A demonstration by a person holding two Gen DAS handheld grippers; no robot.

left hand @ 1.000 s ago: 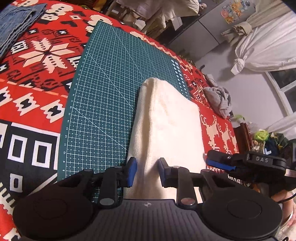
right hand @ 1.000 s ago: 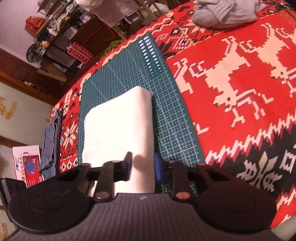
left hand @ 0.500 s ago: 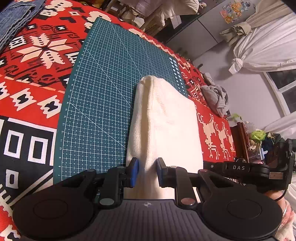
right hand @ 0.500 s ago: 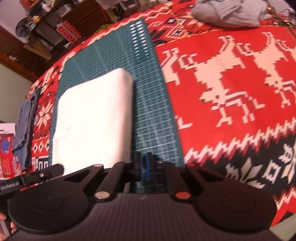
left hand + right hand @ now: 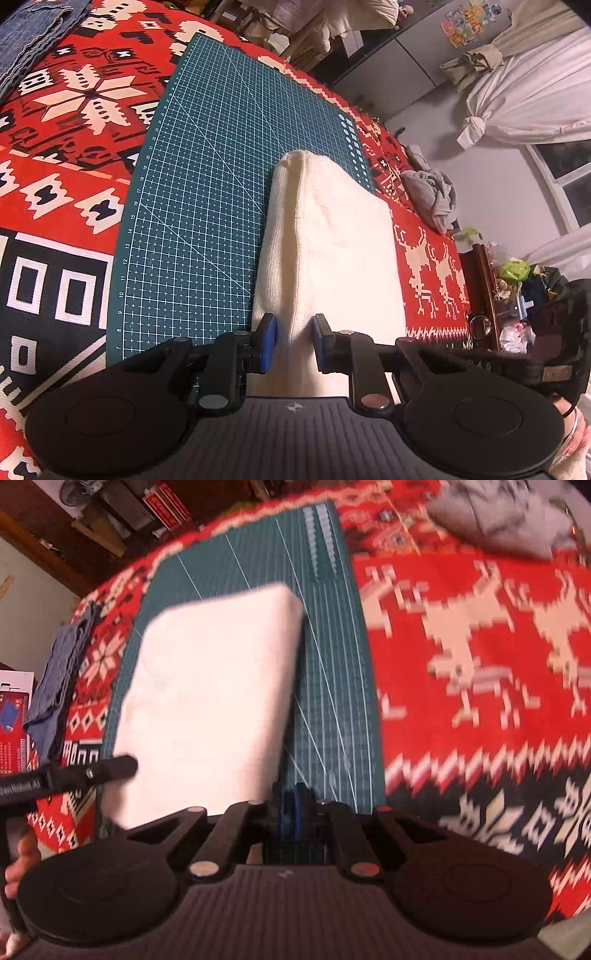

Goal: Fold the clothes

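Cream-white knit garment (image 5: 332, 240), folded into a thick, neat rectangle — lying flat on the green gridded cutting mat (image 5: 207, 192), toward its right edge. Long folded side rounded and plump, ribbed texture visible along it. Top face smooth — overexposed and blurred in the right wrist view (image 5: 210, 686).

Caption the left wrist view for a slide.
Left gripper, jaws apart, straddles the near edge of a folded cream garment lying on a green cutting mat over a red patterned cloth.
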